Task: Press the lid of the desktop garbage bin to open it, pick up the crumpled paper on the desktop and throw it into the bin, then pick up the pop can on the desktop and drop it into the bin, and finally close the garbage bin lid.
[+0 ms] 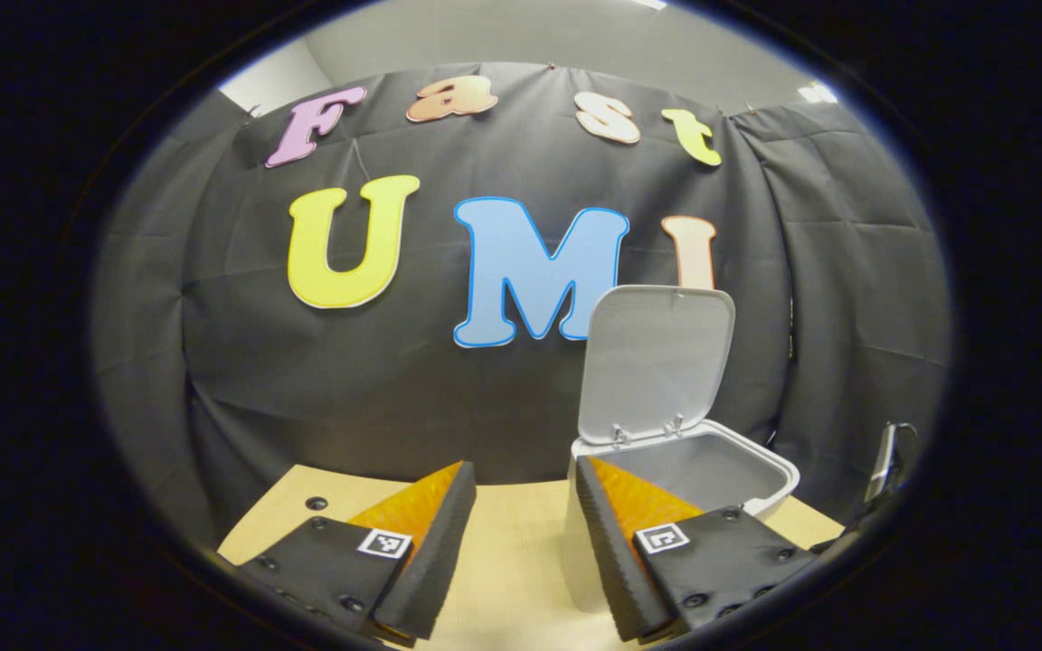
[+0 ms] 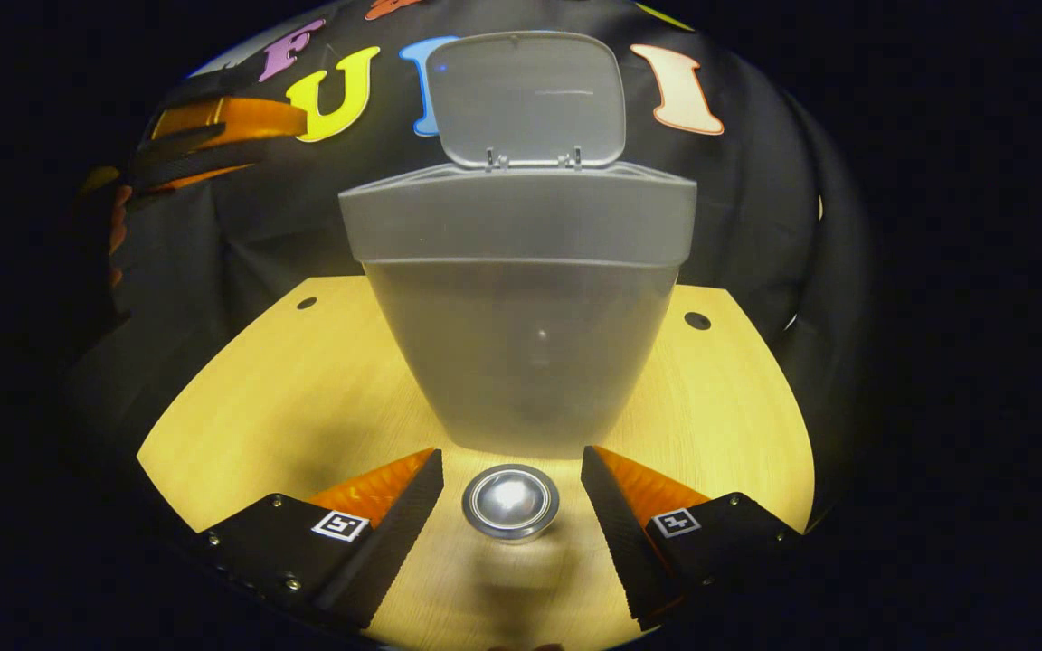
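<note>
While its two fingers stand spread with a wide gap, the right gripper (image 2: 512,506) brackets the silver pop can (image 2: 511,502), a round metal end facing the camera, lying on the pale wooden desktop (image 2: 259,398); neither finger touches the can, so the grip is released. At twelve o'clock from the can, just beyond it, rises the grey plastic garbage bin (image 2: 521,353), tapering toward its base, with its rounded grey lid (image 2: 525,95) swung upright on two hinges at the back rim. At ten o'clock, well apart and high against the black cloth wall (image 2: 756,208), the other gripper shows beside part of a hand.

In the left gripper view, the left gripper (image 1: 525,551) is likewise released, its fingers parted over bare desktop (image 1: 512,542) and holding nothing. At two o'clock from it, near the right finger, stands the bin (image 1: 693,470), mouth open, lid (image 1: 657,362) raised against the cloth wall (image 1: 241,380). Whether crumpled paper lies inside cannot be told.
</note>
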`<action>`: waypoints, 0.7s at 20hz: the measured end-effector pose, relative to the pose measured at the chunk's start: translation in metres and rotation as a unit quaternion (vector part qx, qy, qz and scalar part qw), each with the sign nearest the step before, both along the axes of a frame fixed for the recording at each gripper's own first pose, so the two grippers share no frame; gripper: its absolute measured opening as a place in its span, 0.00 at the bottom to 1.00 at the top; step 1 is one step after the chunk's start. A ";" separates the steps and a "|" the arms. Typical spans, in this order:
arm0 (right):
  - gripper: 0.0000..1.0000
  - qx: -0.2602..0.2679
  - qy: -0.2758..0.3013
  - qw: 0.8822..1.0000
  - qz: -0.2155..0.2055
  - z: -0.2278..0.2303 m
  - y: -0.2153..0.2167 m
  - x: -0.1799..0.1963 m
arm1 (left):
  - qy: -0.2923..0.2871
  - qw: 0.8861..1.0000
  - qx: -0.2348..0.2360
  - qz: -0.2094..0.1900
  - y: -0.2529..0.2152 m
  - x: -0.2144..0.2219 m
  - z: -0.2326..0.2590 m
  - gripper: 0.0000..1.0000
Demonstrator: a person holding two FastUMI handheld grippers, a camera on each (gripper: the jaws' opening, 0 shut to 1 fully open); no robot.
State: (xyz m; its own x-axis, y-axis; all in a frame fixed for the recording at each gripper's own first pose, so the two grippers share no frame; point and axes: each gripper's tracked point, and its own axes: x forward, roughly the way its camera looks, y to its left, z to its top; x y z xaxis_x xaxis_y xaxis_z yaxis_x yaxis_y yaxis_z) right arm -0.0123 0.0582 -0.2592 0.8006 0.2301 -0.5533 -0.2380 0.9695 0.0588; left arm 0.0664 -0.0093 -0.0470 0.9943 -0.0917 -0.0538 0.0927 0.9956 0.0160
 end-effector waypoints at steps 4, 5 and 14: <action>0.98 -0.007 0.023 1.000 0.004 -0.019 0.001 0.000 | -0.001 1.000 0.002 0.012 0.016 -0.011 0.005 0.89; 0.98 -0.011 0.026 1.000 0.006 -0.023 0.002 0.000 | 0.000 1.000 0.002 0.015 0.021 -0.013 0.006 0.90; 0.89 -0.030 0.045 0.998 0.017 -0.038 0.002 -0.001 | -0.001 0.999 -0.001 0.043 0.049 -0.031 0.009 0.94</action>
State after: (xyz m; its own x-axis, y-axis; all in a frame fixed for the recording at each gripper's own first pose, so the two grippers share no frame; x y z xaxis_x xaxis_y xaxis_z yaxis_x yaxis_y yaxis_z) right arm -0.0137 0.0606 -0.2975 0.7393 0.2214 -0.6359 -0.2677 0.9632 0.0241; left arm 0.0357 0.0397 -0.0379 0.9986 -0.0056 -0.0526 0.0063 0.9999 0.0133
